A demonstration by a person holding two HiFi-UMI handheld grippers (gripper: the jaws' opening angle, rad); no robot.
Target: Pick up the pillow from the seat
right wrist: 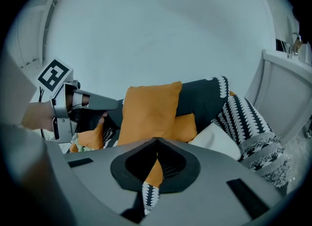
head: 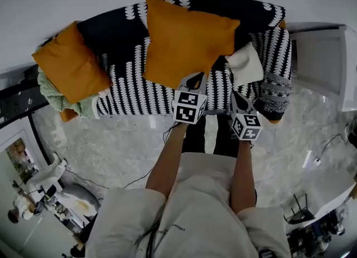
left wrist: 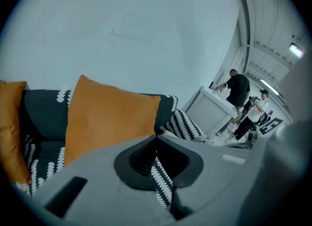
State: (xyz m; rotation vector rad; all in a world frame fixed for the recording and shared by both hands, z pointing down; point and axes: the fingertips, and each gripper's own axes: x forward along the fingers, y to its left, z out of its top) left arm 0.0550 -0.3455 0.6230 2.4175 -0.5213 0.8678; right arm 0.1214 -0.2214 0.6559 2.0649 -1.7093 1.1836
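Observation:
A large orange pillow leans upright against the back of the black-and-white patterned sofa, in the middle of the seat. It also shows in the left gripper view and the right gripper view. My left gripper hovers just in front of the pillow's lower edge, jaws closed tip to tip and empty. My right gripper is lower and to the right, near the sofa's front edge, also shut with nothing held.
A second orange pillow lies on the sofa's left arm over a green blanket. A white pillow and a grey patterned pillow sit at the right end. A white cabinet stands beyond. People stand far right.

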